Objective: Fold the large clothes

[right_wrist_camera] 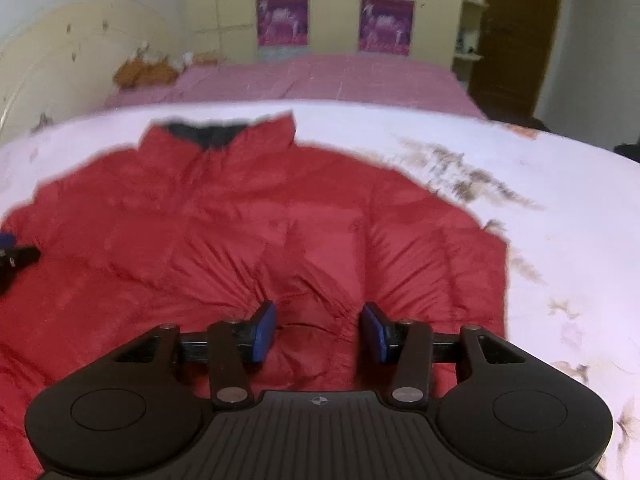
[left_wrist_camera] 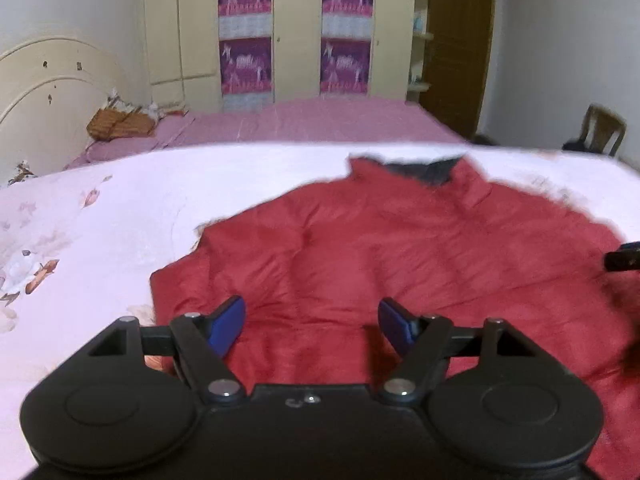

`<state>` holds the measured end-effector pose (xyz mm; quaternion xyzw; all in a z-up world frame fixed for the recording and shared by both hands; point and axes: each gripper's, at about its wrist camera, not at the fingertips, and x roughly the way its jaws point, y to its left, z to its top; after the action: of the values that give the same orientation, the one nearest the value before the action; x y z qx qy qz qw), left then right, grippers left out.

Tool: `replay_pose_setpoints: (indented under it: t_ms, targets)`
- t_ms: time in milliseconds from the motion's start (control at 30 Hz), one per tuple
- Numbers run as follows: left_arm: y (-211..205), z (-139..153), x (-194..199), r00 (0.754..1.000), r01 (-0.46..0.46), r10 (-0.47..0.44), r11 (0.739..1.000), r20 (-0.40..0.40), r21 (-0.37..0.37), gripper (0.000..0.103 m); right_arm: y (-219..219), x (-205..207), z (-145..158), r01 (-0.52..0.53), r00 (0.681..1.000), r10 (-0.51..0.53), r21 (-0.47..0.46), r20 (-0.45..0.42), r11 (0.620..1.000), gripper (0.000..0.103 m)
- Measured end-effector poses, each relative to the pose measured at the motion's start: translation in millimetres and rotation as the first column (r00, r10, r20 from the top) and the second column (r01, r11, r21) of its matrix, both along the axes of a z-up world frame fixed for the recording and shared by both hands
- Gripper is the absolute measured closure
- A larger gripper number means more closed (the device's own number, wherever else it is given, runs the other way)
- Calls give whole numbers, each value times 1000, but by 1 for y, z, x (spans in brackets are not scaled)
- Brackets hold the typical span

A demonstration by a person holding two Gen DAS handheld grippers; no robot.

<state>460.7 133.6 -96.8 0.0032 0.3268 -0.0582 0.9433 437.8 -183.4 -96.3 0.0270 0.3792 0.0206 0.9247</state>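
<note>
Red padded jacket lies flat on the pale bed cover, collar far, hem near — its long axis running away from both tools. Left gripper and right gripper hover over the hem, jaws spread, empty, about equally near.

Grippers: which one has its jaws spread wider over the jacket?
The left gripper: its blue pads stand farther apart than those of the right gripper. Both are open above the red jacket, gripping nothing.
</note>
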Motion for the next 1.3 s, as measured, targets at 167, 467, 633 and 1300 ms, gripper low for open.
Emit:
replay_pose_setpoints:
  t_ms: [167,467,633,1300]
  targets:
    - [-40,7,-26,998,69,-69,998,-5,-4,28,30,-26,15,-64,998,64,8,15,998,56]
    - [-52,-11,-34,996,63,-60,997,-68,44,28,61,-34,-15,-64,997,60,-70,-54,996,56]
    - [-34,-14,-37,995,54,-50,997,-82,47,26,46,-37,-18,5,998,-9,-74,-61,997,56]
    - [36,0,-149,988,-94,107,989,-111,109,20,-2,-128,18,92,995,-94,47,46,995,5]
